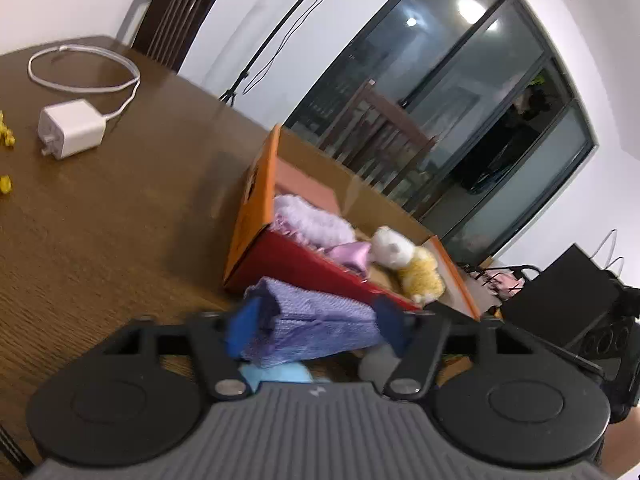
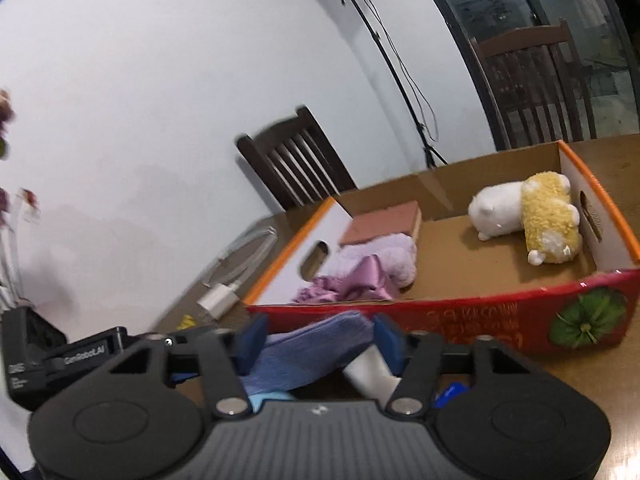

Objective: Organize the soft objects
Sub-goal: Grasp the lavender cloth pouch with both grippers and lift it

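Progress looks partial to us: at ten o'clock in the box (image 2: 592, 200) lies a fluffy lilac toy (image 2: 384, 260), at two o'clock a white and yellow plush (image 2: 532, 216). Both our left gripper (image 1: 316, 324) and right gripper (image 2: 320, 340) have jaws half closed on the purple cloth (image 1: 316, 320), outside the box's red wall.

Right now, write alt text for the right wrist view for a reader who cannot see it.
The right gripper holds a folded purple-blue cloth between its blue fingers just in front of a red-sided cardboard box on a wooden table. Inside the box lie a white and yellow plush toy, a pink fluffy bundle and a brown block.
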Action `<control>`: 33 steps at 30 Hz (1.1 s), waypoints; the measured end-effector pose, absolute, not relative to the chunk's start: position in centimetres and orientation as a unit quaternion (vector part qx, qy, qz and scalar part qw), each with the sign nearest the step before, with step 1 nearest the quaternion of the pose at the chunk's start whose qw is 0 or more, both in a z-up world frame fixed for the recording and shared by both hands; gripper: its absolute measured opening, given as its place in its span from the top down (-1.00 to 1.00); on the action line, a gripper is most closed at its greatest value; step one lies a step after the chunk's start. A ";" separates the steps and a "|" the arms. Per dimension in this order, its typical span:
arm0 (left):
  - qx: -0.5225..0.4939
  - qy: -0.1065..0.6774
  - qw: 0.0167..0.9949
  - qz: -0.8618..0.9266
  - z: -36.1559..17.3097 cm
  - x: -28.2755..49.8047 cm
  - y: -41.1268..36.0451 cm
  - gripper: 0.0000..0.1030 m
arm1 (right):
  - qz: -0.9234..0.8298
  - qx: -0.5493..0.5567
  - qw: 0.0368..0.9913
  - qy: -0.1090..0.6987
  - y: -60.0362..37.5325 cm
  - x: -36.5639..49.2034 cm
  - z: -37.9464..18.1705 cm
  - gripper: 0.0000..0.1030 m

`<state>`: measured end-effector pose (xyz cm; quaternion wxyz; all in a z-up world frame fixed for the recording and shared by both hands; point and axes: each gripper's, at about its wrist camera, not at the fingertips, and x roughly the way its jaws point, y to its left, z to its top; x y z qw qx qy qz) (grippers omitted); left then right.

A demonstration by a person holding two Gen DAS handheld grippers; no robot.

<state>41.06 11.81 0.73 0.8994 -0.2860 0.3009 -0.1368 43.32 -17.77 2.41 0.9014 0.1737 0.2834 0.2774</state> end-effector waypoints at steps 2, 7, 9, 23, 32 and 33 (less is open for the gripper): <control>-0.292 0.307 0.894 -0.145 0.4 41.5 11.8 0.30 | 0.272 0.181 0.900 0.288 -17.5 44.1 1.7 0.46; -0.272 0.272 0.907 -0.170 2.7 40.2 11.4 0.64 | 0.270 0.185 0.906 0.268 -17.9 43.1 2.1 0.83; -0.250 0.242 0.919 -0.184 5.1 38.1 10.6 0.66 | 0.271 0.178 0.915 0.239 -18.1 41.4 3.8 0.84; -0.134 0.290 0.909 -0.268 -1.6 18.7 5.4 0.21 | 0.274 0.132 0.916 0.263 -24.0 19.1 -0.8 0.70; -0.195 0.278 0.905 -0.256 -1.0 16.8 6.9 -0.09 | 0.245 0.171 0.921 0.251 -27.0 15.3 -1.0 -0.02; -0.195 0.273 0.905 -0.261 -0.7 16.8 6.6 -0.12 | 0.239 0.168 0.920 0.260 -26.7 15.5 -1.2 -0.02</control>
